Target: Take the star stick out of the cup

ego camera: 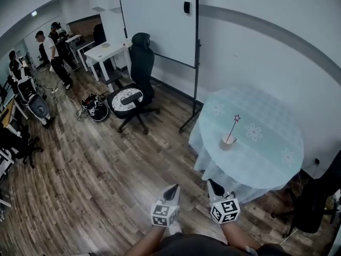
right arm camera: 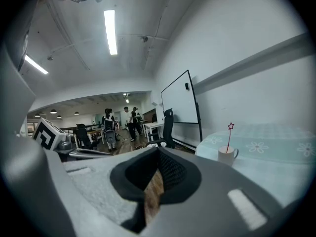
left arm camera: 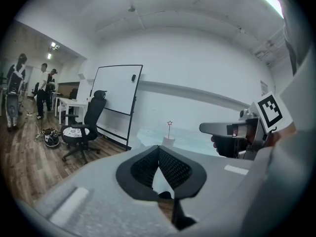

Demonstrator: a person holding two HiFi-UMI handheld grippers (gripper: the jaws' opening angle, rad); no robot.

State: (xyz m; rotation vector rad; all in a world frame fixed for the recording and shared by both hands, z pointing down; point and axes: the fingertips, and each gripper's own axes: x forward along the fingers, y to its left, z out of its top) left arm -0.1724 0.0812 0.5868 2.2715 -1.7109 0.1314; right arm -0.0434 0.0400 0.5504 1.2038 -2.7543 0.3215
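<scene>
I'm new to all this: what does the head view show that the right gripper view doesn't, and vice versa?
Only the head view: the whole round top of the table from above, and a dark chair beside it. Only the right gripper view: the ceiling light and the handle of the cup. Both: the cup with the star stick standing in it, the whiteboard and people far off.

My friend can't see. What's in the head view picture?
A cup holding a star stick stands on a round table. The left hand-held gripper and right hand-held gripper hang shut and empty, short of the table.
</scene>
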